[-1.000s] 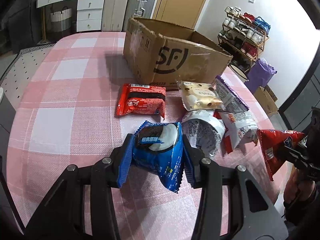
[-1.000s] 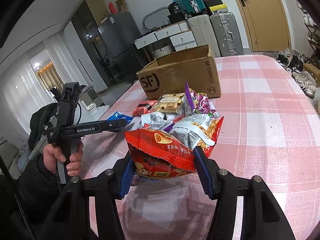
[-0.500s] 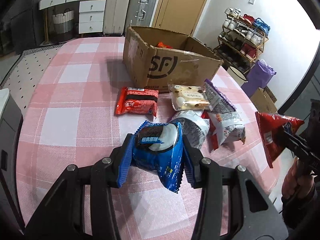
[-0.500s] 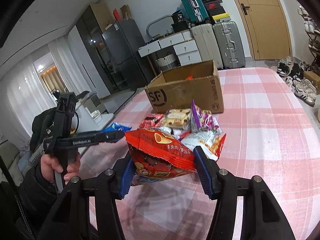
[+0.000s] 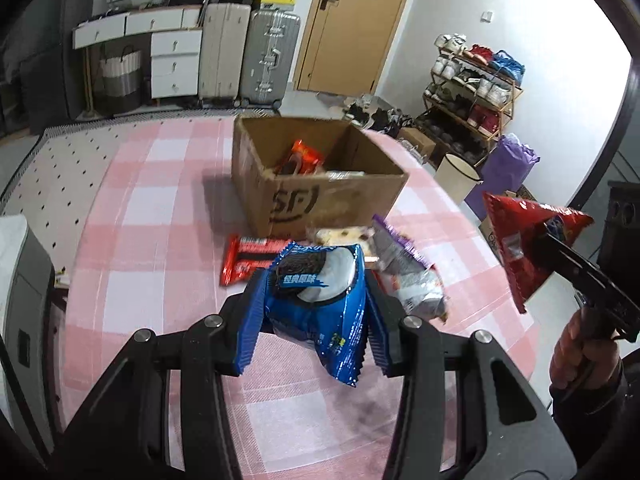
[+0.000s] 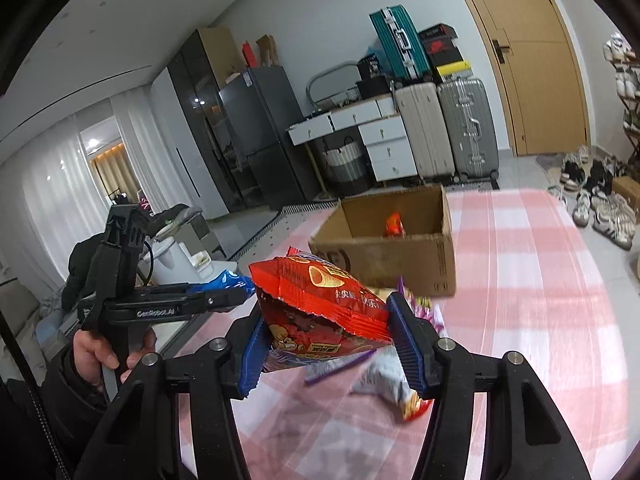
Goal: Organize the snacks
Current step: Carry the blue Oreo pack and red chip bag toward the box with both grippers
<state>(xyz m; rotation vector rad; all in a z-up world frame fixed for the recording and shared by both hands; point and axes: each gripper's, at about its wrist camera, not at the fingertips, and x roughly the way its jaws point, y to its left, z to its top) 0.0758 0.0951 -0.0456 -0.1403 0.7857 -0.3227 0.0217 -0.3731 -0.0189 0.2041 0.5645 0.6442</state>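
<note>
1. Two packets are in my grip and off the counter (image 5: 132, 208), neither yet in the box. My left gripper (image 5: 316, 312) has its jaws clenched on the blue cookie packet (image 5: 320, 304), held above the pink-checked cloth.
2. Left on the counter, just in front of the box: a red wrapper (image 5: 244, 260), a pale packet (image 5: 344, 236), a purple-edged bag (image 5: 394, 246) and a silver bag (image 5: 420, 292), close together or overlapping.
3. Beyond them, the cardboard box (image 5: 320, 200) stands open. Inside I see one orange-red packet (image 5: 302, 158) and something pale by the near wall; the rest of its floor is hidden.
4. On the right, my right gripper (image 6: 326, 334) has its jaws clamped on the red chip bag (image 6: 324, 304), held up in the air short of the box.
5. I judge the job early: one or two snacks boxed, two in hand, four waiting.
</note>
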